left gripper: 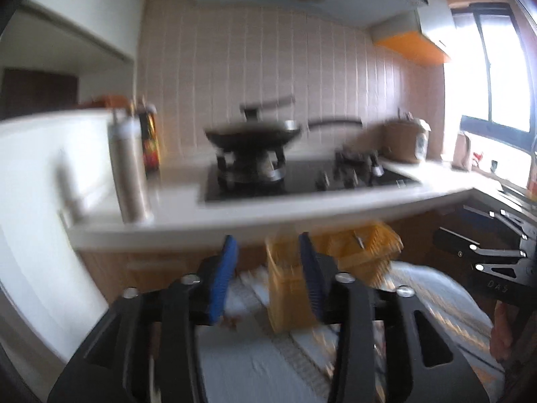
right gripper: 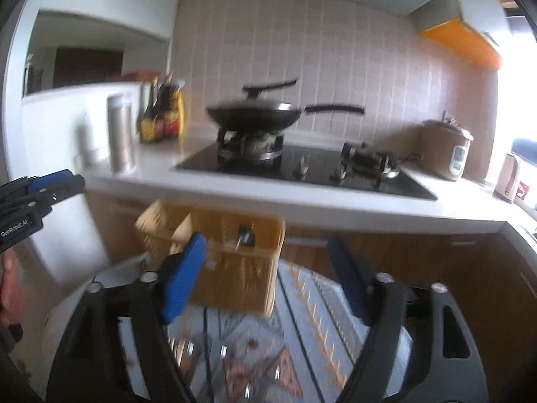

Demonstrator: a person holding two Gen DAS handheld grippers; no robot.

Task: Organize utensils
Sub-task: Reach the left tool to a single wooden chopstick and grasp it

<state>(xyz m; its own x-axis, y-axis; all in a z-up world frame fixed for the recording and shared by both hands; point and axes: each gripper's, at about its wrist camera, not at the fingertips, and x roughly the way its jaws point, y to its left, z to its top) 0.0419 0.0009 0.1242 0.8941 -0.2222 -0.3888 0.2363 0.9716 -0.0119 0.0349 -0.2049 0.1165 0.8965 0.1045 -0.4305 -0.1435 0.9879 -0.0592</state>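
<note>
A yellow mesh utensil basket (right gripper: pixel 235 262) stands on a patterned cloth (right gripper: pixel 319 319) below the counter; a dark-handled utensil (right gripper: pixel 245 235) sticks up in it. It also shows blurred in the left wrist view (left gripper: pixel 292 292). My right gripper (right gripper: pixel 265 268) is open and empty, just in front of the basket. My left gripper (left gripper: pixel 268 268) is open and empty, with the basket behind its right finger. Some metal utensils (right gripper: pixel 188 349) lie blurred on the cloth near the right gripper's base. The left gripper shows at the left edge of the right wrist view (right gripper: pixel 50 184).
A white counter (right gripper: pixel 302 201) holds a black gas hob (right gripper: pixel 302 168) with a wok (right gripper: pixel 255 114), a steel canister (right gripper: pixel 120 134), sauce bottles (right gripper: pixel 161 114) and a rice cooker (right gripper: pixel 446 151). Wooden cabinets (right gripper: pixel 436 268) stand under it. A white wall (left gripper: pixel 40 201) is at left.
</note>
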